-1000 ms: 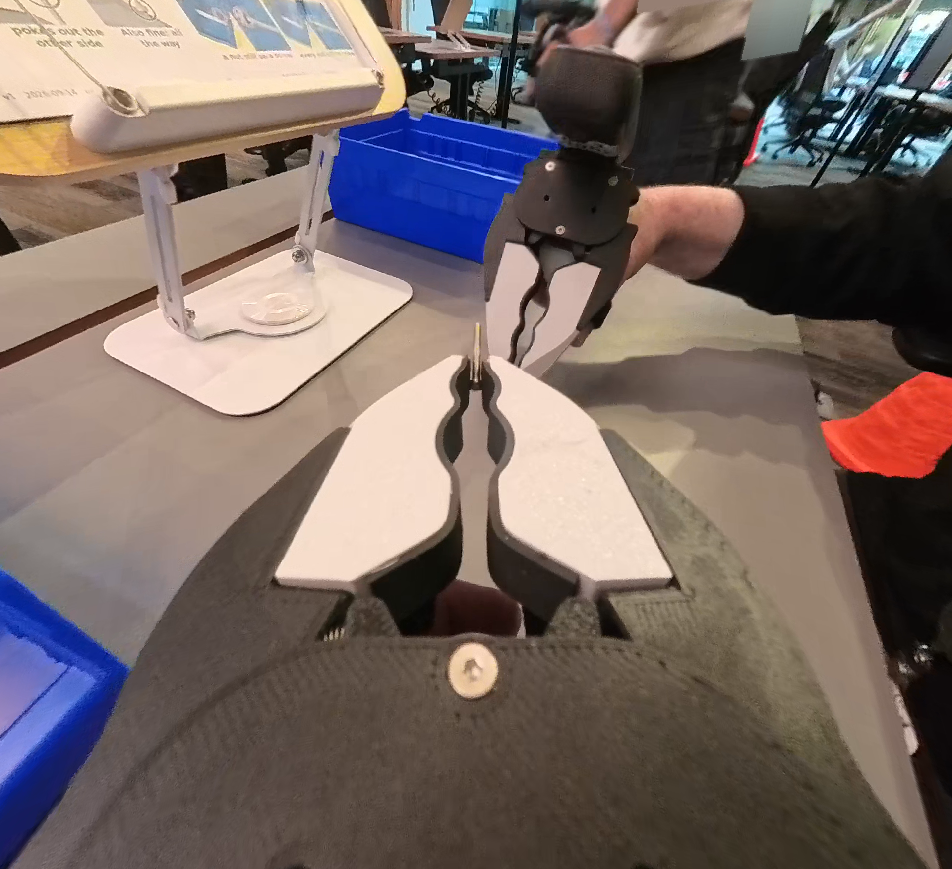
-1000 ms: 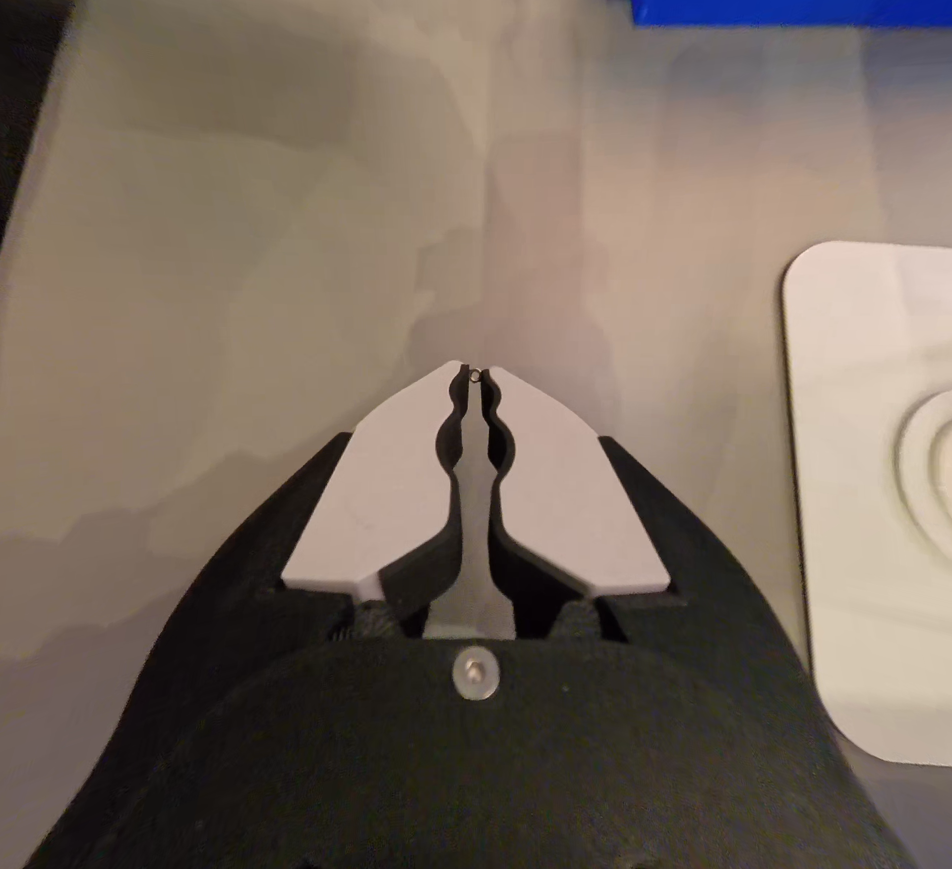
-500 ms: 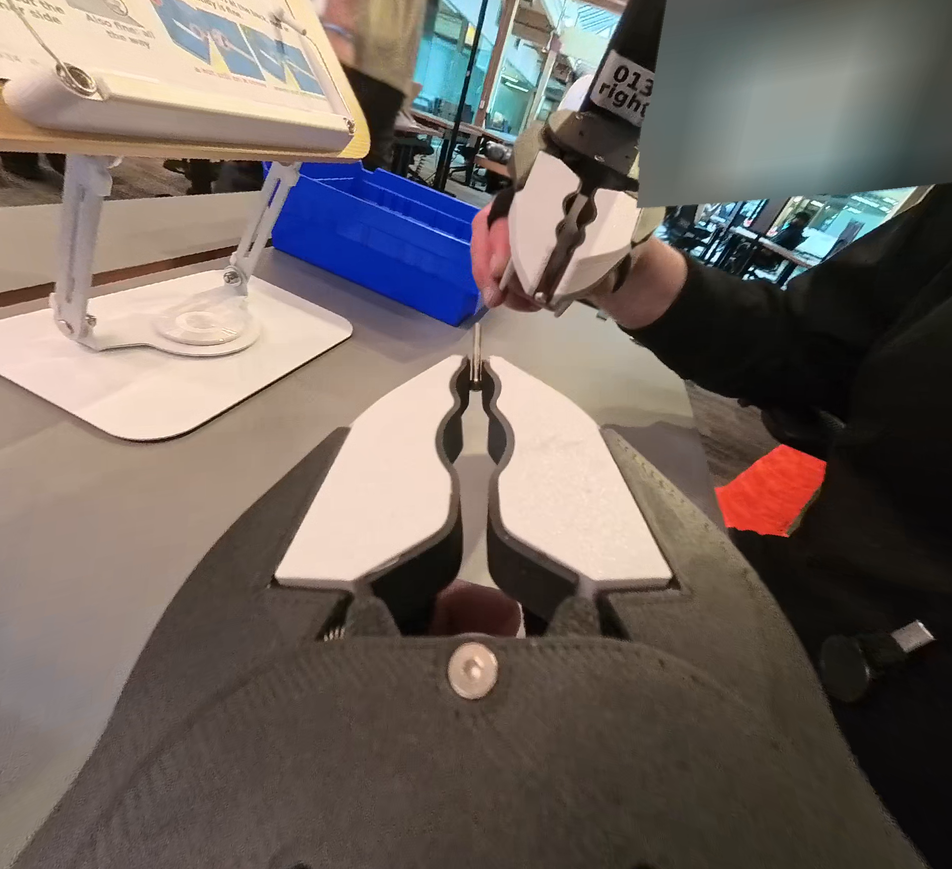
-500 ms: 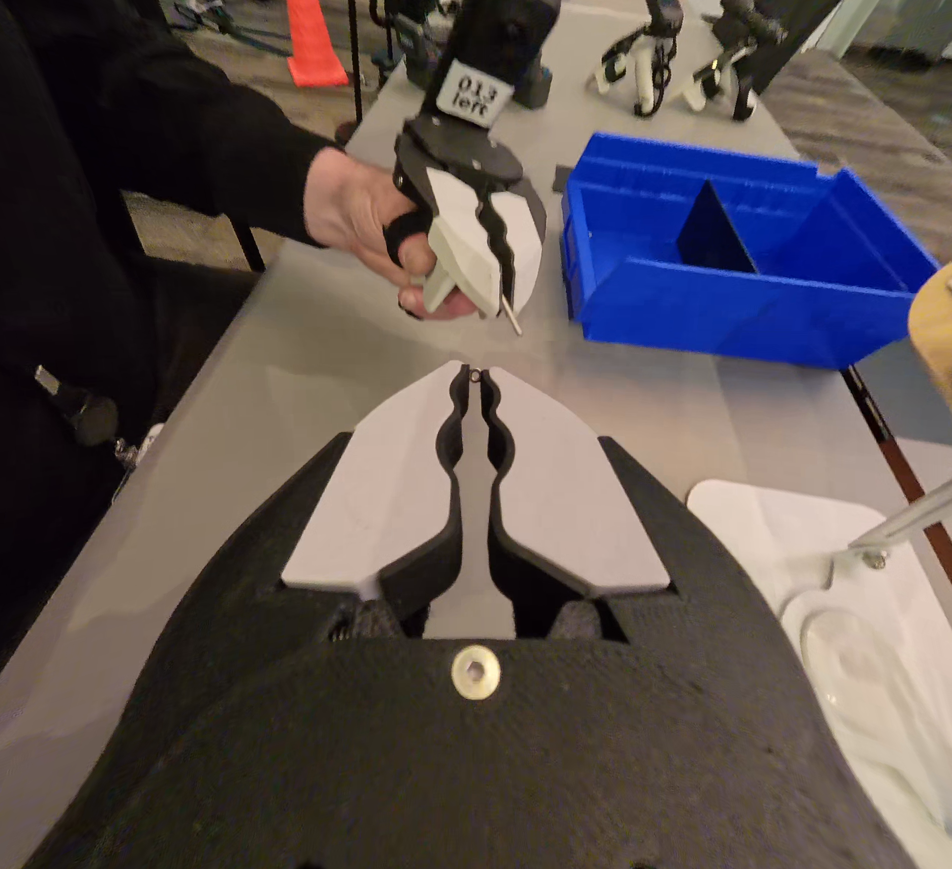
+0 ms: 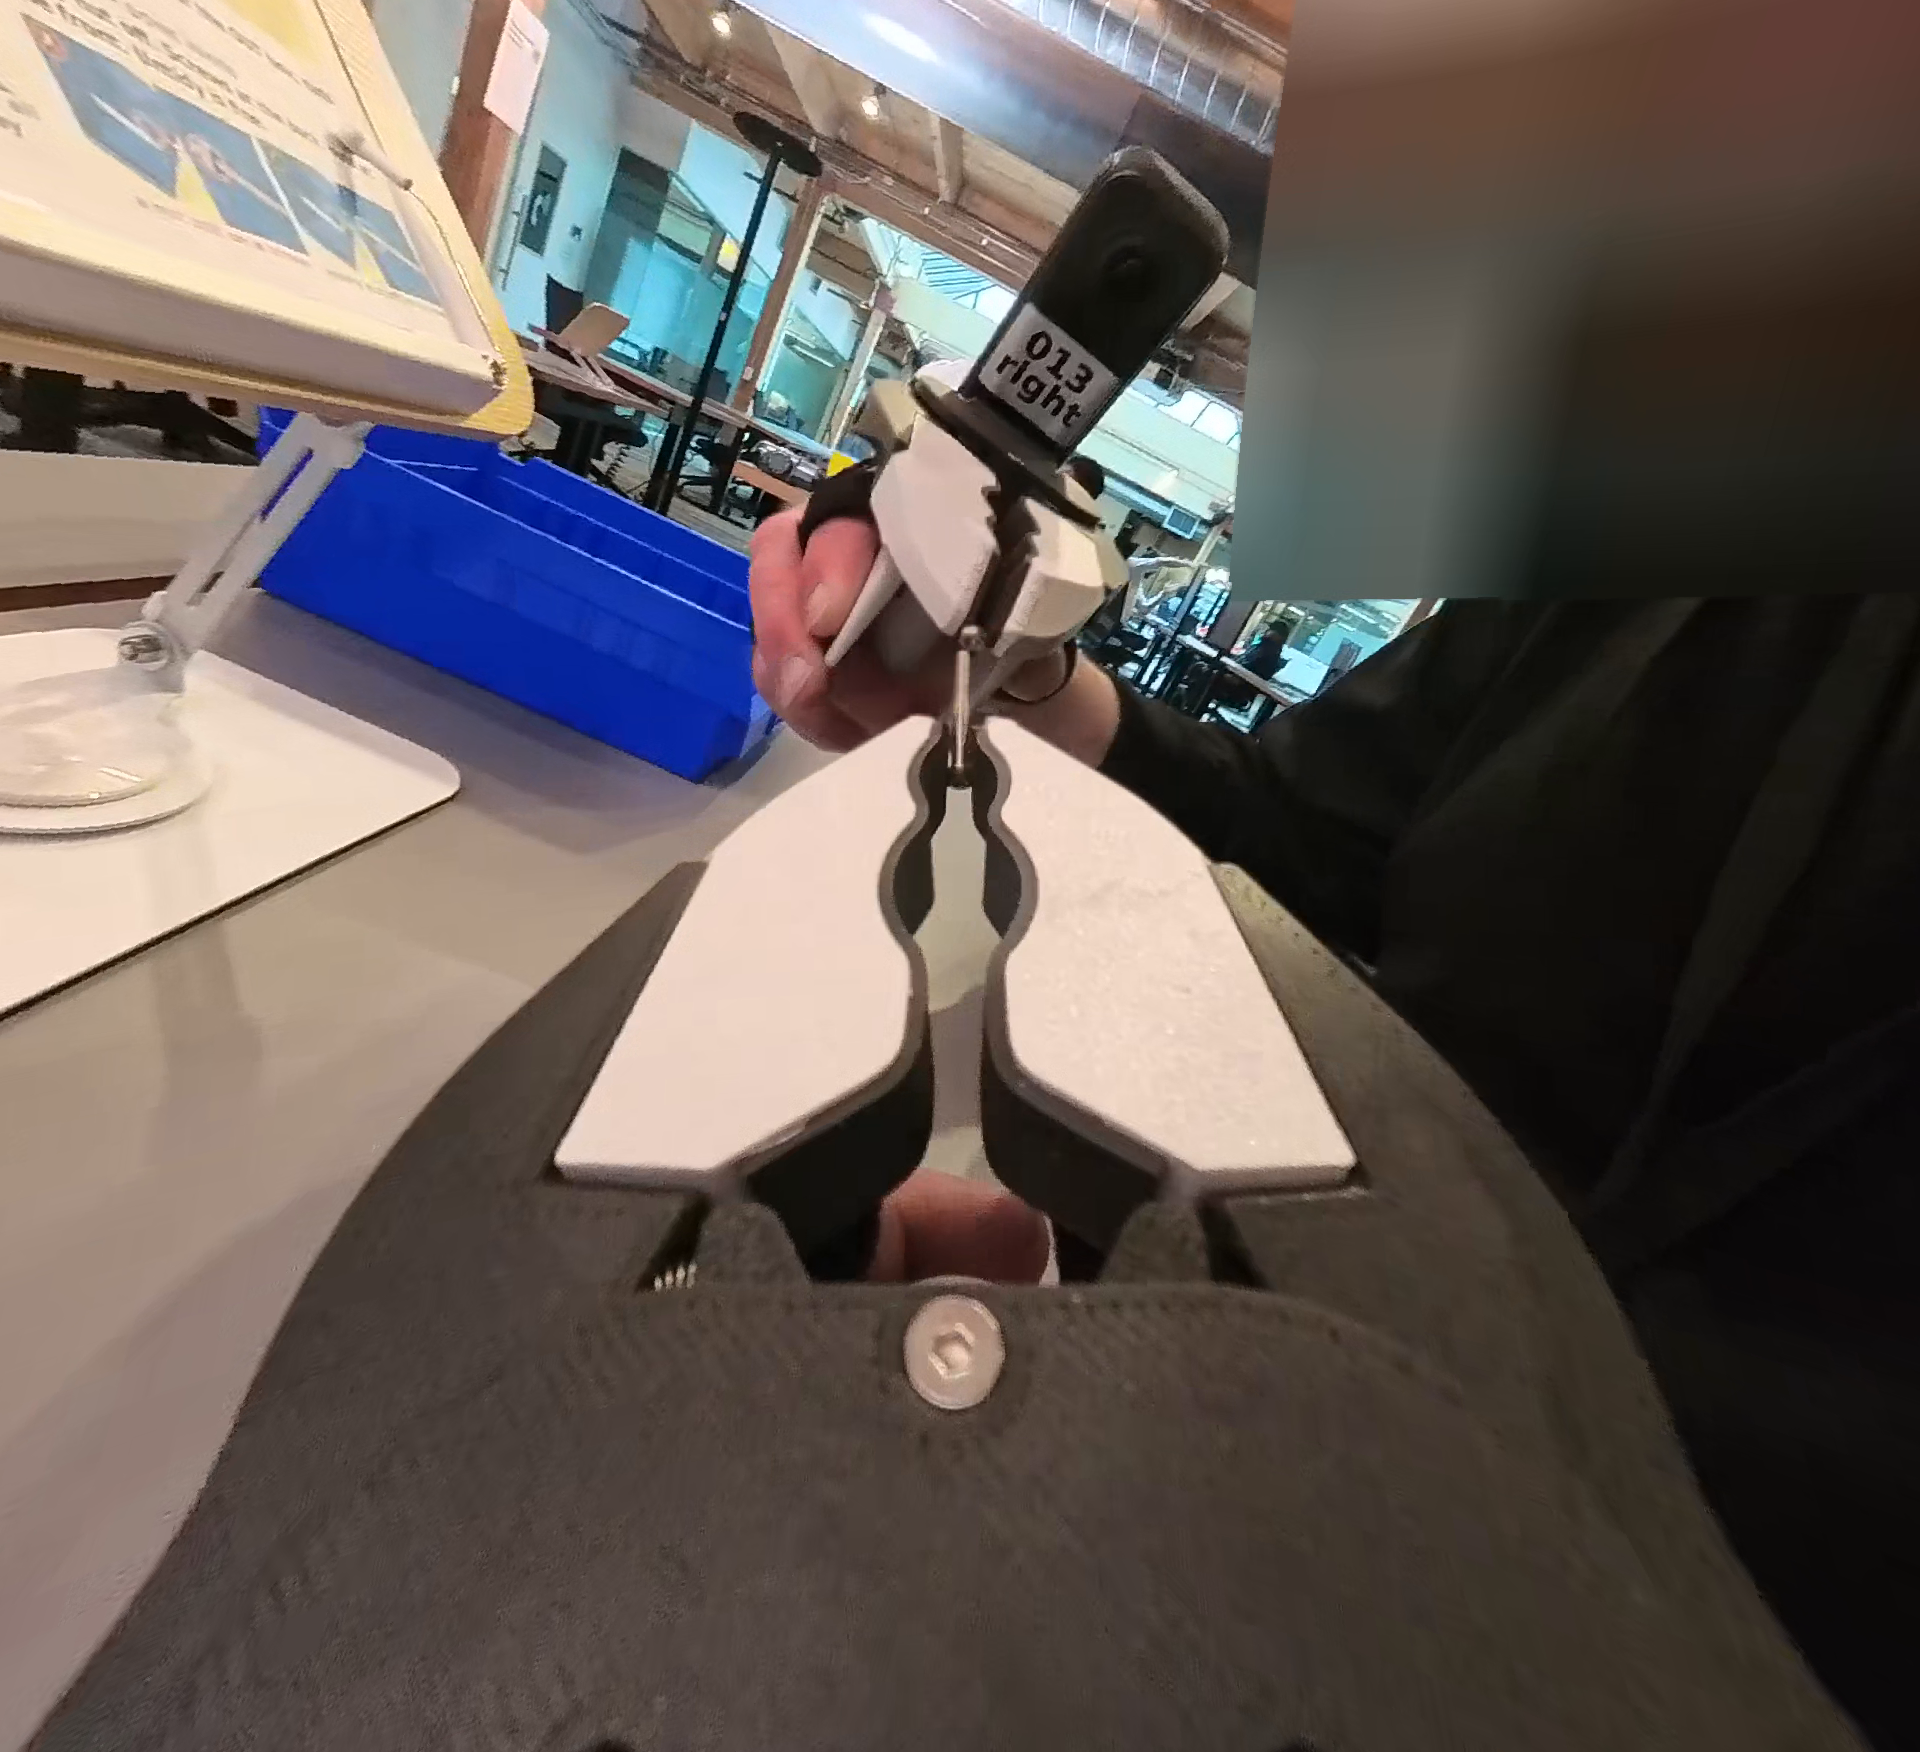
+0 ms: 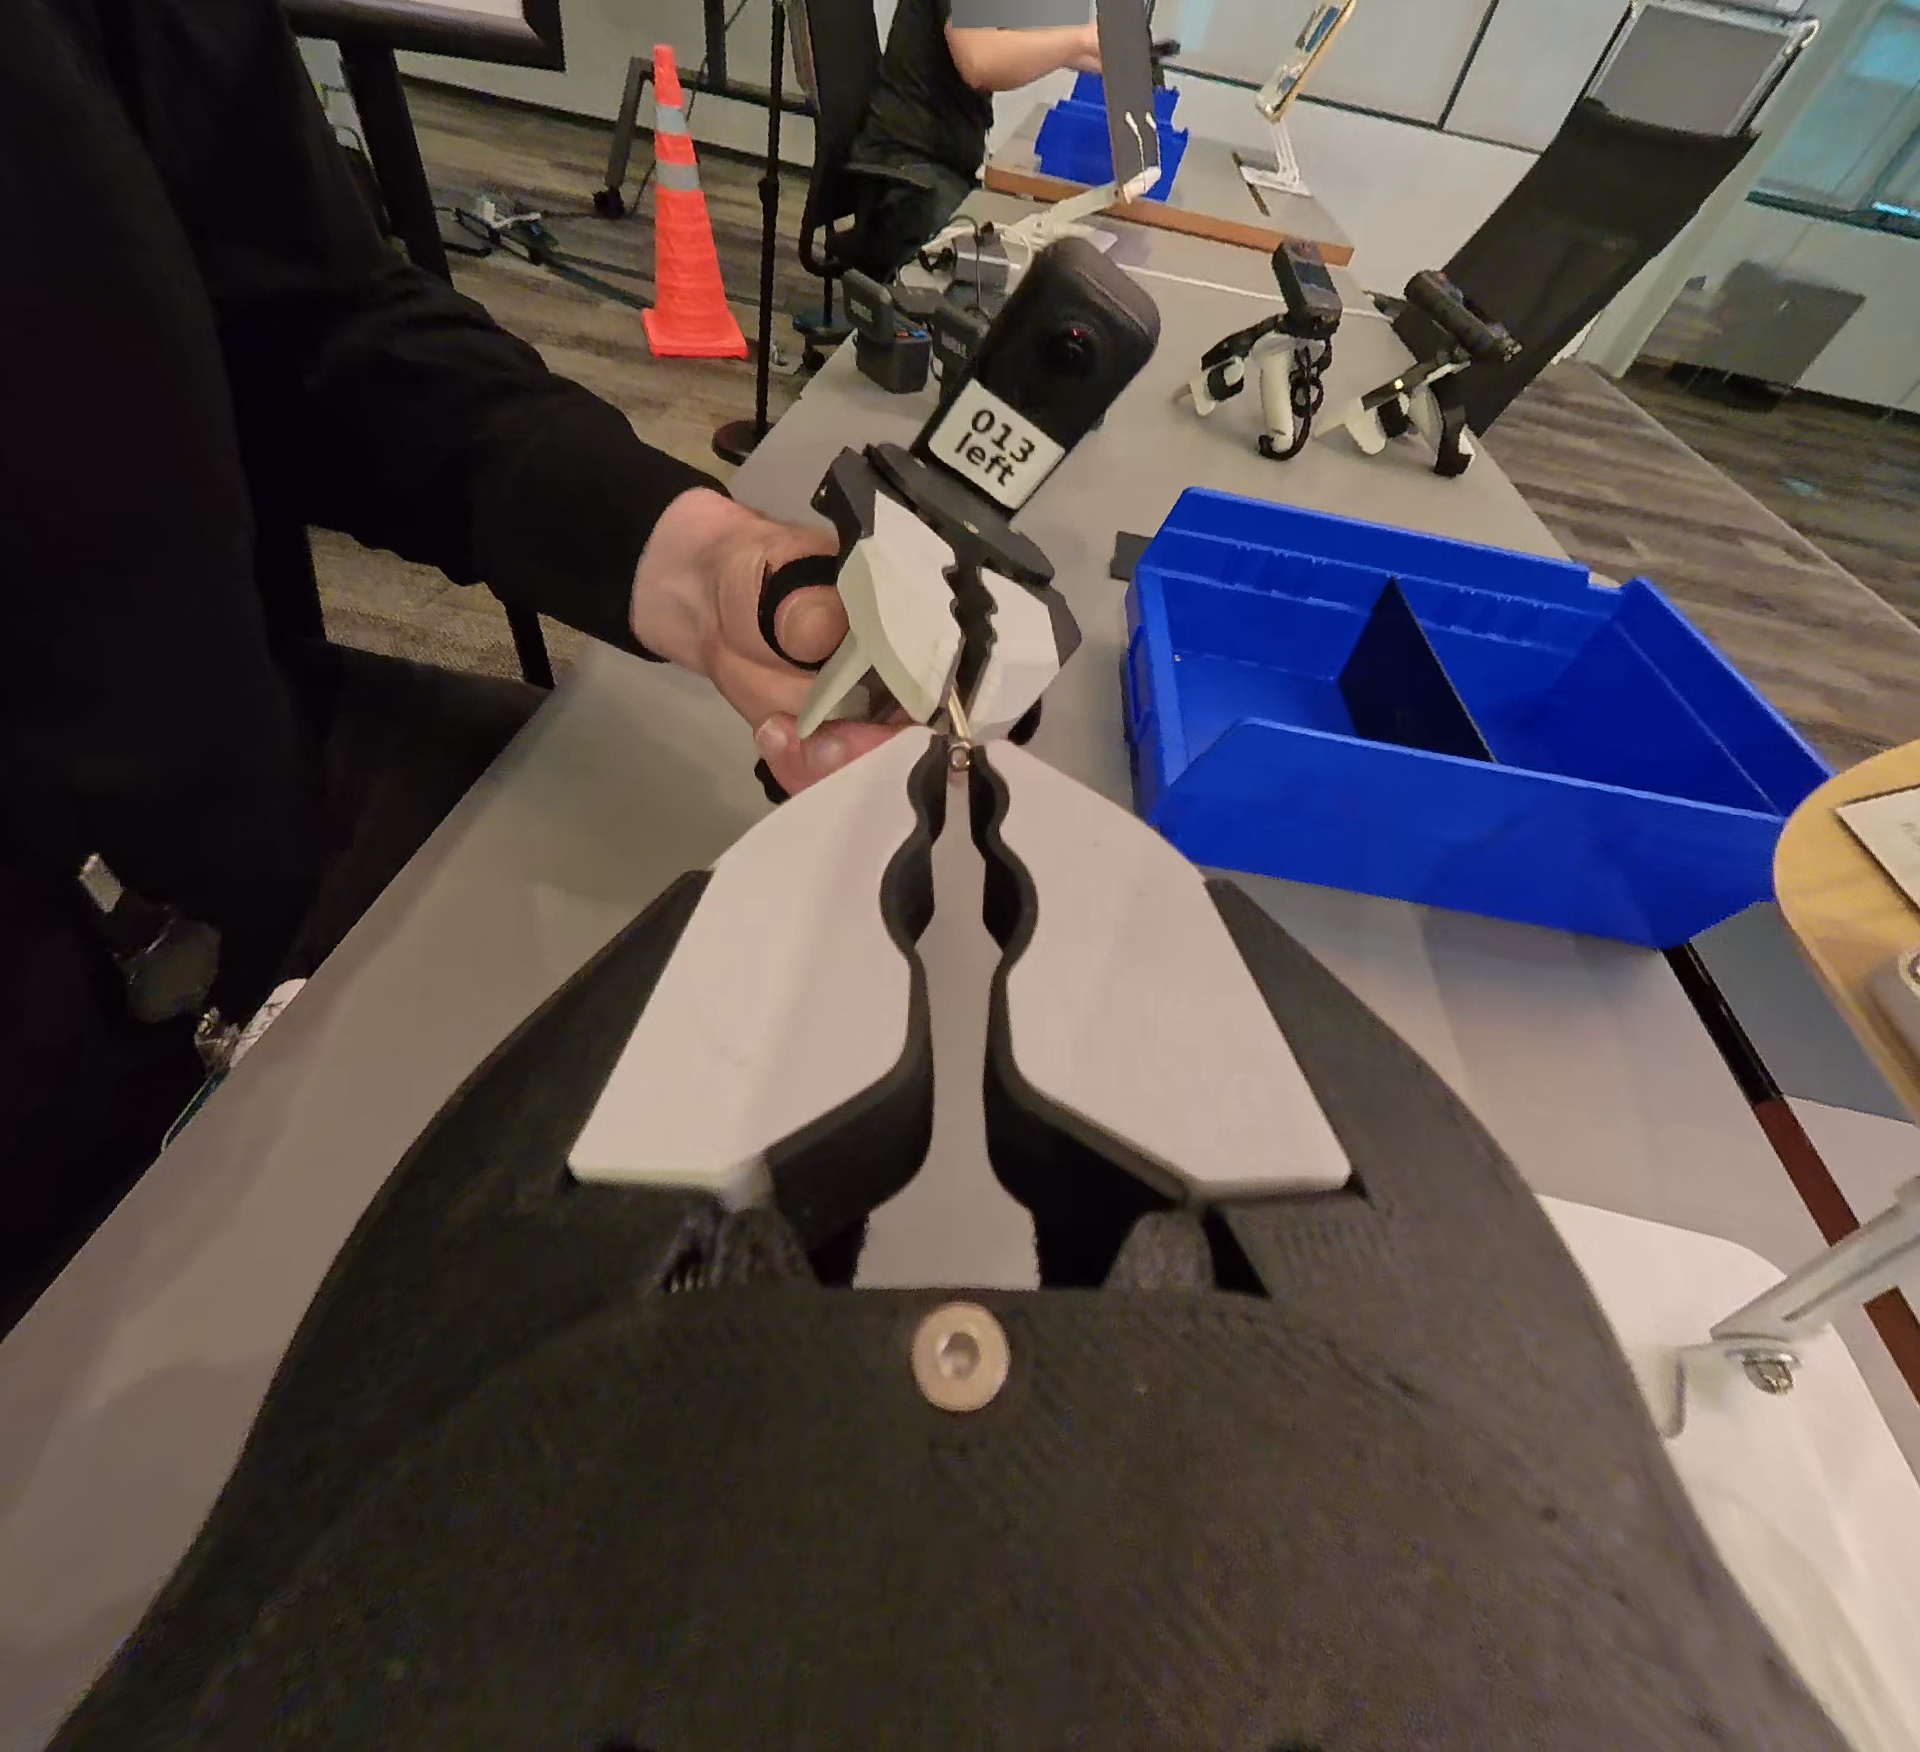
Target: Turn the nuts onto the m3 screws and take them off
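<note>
My left gripper (image 5: 957,760) is shut on a thin silver M3 screw (image 5: 963,694) that sticks out forward from its tips. My right gripper (image 6: 958,760) is shut on a small nut (image 6: 959,748) at its very tips. The two grippers face each other above the grey table (image 6: 623,871). The screw's free end meets the nut at the right gripper's tips (image 5: 968,634). In the right wrist view the left gripper (image 6: 943,703) points its screw (image 6: 951,723) at the nut. I cannot tell whether the nut is threaded on.
A blue divided bin (image 6: 1455,829) sits on the table beyond the grippers, also in the left wrist view (image 5: 540,559). A white document stand base (image 5: 208,829) with a tilted instruction board (image 5: 208,175) stands to the left. Spare grippers (image 6: 1278,372) stand farther back. The grippers are tip to tip, or close to it.
Both grippers have risen from pointing at the table and turned to face each other. The nut in the right gripper has closed in on the tip of the screw in the left gripper.
</note>
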{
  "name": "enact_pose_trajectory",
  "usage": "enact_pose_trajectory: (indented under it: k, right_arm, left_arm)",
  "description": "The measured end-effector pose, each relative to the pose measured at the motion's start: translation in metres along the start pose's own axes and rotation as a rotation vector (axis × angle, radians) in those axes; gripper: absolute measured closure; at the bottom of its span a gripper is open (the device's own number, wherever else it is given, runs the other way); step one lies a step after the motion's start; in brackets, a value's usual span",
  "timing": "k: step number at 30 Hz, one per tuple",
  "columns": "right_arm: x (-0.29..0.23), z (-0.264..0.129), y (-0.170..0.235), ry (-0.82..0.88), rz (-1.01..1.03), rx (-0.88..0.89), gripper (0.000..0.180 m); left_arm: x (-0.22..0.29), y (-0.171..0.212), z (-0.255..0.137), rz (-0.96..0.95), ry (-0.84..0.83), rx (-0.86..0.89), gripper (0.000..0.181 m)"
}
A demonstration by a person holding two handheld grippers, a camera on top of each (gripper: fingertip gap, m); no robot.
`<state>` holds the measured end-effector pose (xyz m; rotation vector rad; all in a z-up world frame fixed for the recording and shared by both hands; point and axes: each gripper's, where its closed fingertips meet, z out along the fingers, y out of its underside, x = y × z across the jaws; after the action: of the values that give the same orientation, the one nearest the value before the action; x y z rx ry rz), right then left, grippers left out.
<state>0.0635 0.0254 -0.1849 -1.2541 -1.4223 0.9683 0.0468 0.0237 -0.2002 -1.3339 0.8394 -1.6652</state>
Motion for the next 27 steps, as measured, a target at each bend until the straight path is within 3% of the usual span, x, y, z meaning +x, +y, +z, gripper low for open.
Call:
enact_pose_trajectory:
  k: [10,18,27]
  right_arm:
    - [-0.005,-0.001,-0.007,-0.025,-0.013,0.063,0.18]
    - [-0.002,-0.008,0.02,-0.028,0.043,0.007,0.18]
    - [0.006,-0.006,0.051,0.007,0.046,-0.102,0.18]
  left_arm:
    - [0.006,-0.004,0.002,-0.074,0.077,0.057,0.178]
    - [0.008,-0.006,-0.018,-0.059,0.089,0.037,0.178]
    - [0.013,0.009,-0.013,-0.052,0.121,-0.038,0.178]
